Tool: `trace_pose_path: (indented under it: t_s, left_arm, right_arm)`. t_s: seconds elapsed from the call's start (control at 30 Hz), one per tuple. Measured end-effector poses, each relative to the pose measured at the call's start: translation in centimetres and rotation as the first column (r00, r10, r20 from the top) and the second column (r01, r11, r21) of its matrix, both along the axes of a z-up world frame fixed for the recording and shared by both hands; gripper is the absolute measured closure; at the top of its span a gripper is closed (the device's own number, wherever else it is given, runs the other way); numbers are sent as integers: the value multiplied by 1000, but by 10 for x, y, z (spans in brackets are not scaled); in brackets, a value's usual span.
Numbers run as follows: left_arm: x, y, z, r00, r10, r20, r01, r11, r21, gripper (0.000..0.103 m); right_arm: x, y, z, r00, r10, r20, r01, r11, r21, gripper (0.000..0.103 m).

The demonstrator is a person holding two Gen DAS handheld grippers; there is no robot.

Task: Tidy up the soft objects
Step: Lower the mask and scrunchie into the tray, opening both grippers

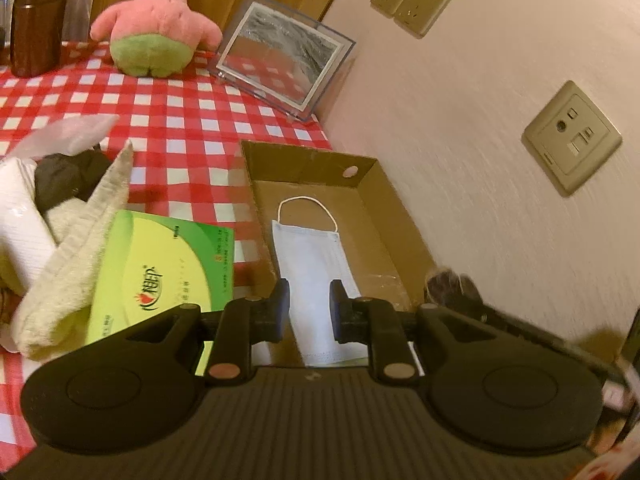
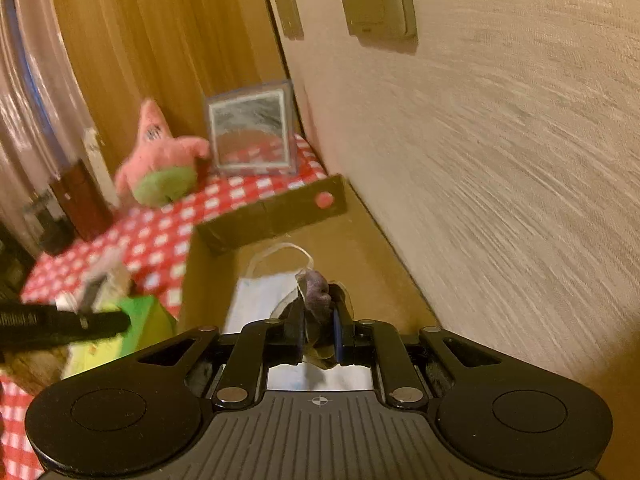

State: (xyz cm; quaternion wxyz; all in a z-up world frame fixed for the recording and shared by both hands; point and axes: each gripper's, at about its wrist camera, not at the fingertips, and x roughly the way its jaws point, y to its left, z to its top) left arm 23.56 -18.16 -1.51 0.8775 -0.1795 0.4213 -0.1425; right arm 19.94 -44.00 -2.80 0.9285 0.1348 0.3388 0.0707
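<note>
A cardboard box (image 1: 372, 208) sits on the checked tablecloth against the wall, and a white face mask (image 1: 316, 264) lies flat inside it. My left gripper (image 1: 309, 296) is open and empty, hovering just above the mask's near end. My right gripper (image 2: 318, 320) is shut on a dark purple soft item in clear wrap (image 2: 316, 288) and holds it over the box (image 2: 280, 216), above the mask (image 2: 260, 296). That item shows at the right in the left wrist view (image 1: 448, 284). A pile of beige and dark socks (image 1: 72, 216) lies left of the box.
A green tissue box (image 1: 160, 272) lies between the socks and the cardboard box. A pink star plush (image 1: 156, 28), a clear picture frame (image 1: 280, 52) and a brown flask (image 1: 34, 20) stand at the back. The wall with sockets (image 1: 572, 136) runs close on the right.
</note>
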Motion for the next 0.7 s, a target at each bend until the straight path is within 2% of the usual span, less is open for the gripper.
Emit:
trace_pose_path:
  t_s: [0.03,0.07,0.1,0.13,0.37,0.7]
  left_arm:
    - [-3,1,1,1000,-4,7,4,1000,6,84]
    - [-6,2,1,1000,-6,15,6,1000,9,79]
    - [-9,4,2,1000,-8,23,8,1000,13,76]
    - [-13,4,3,1000,-8,29,7,1000,23,70]
    - [-29,20,9,999,-1,46,-1,998,55,50]
    - [-65,46,21,996,-15,87,5,993,116,37]
  right_arm:
    - [1,0,0,1000,2,-2,-2,1000,7,85]
    - [1,1,1,1000,1,-2,-1,1000,6,72]
    - [1,1,2,1000,1,3,-1,1000,4,52]
    - [-1,1,3,1000,-1,13,0,1000,6,45]
    - [-15,9,6,1000,5,-2,-5,1000,-1,43]
    - [-48,32,17,998,3,-58,-6,999,-41,43]
